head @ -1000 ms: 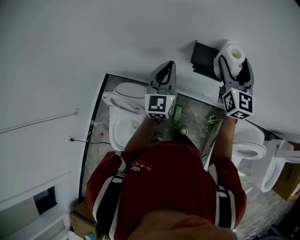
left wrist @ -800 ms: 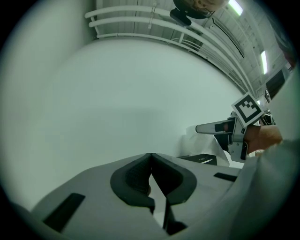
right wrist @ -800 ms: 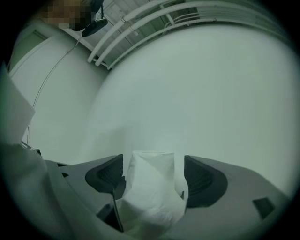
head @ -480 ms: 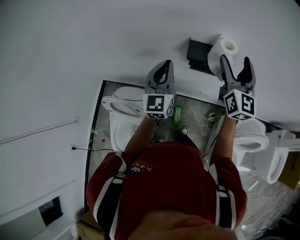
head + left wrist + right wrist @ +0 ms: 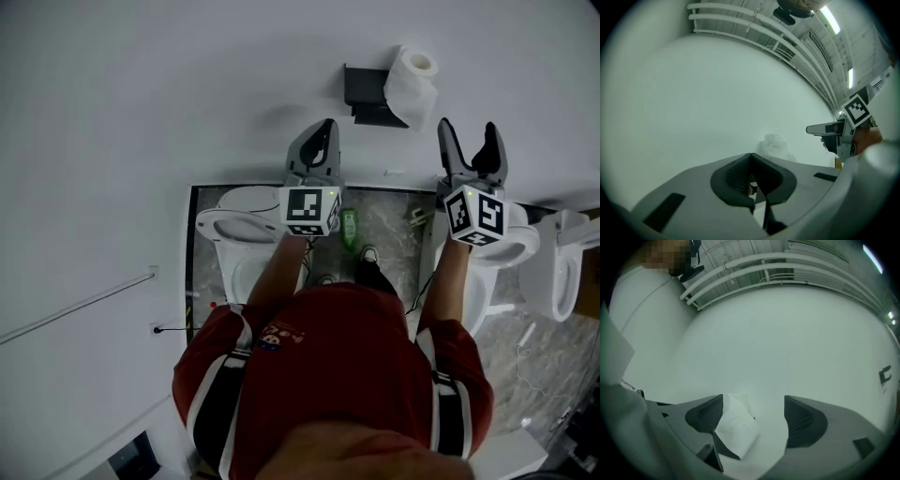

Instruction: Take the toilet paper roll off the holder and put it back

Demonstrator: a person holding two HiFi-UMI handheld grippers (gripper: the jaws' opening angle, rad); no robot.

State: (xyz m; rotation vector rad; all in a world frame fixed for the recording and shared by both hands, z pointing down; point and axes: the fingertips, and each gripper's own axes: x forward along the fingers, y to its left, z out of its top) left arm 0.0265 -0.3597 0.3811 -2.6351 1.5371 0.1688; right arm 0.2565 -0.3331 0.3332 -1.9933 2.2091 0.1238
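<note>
The white toilet paper roll (image 5: pixel 410 80) sits on a black holder (image 5: pixel 367 94) fixed to the white wall. My right gripper (image 5: pixel 466 141) is open and empty, a short way below and right of the roll, not touching it. In the right gripper view the roll (image 5: pixel 736 425) shows ahead between the spread jaws, close to the left one, while the right gripper (image 5: pixel 752 416) holds nothing. My left gripper (image 5: pixel 317 141) is shut on nothing, below and left of the holder. In the left gripper view the left gripper (image 5: pixel 751 161) points at the bare wall, with the roll (image 5: pixel 776 145) faint beyond it.
Below me stand white toilets (image 5: pixel 234 214) (image 5: pixel 511 246) (image 5: pixel 562 272) on a grey stone floor (image 5: pixel 389 220). A green bottle (image 5: pixel 349 225) lies by my feet. A thin cable (image 5: pixel 75 305) runs along the white wall at left.
My right gripper, around the roll a second ago, has come off it and drawn back, open. The roll stays on the holder. The left gripper has kept shut.
</note>
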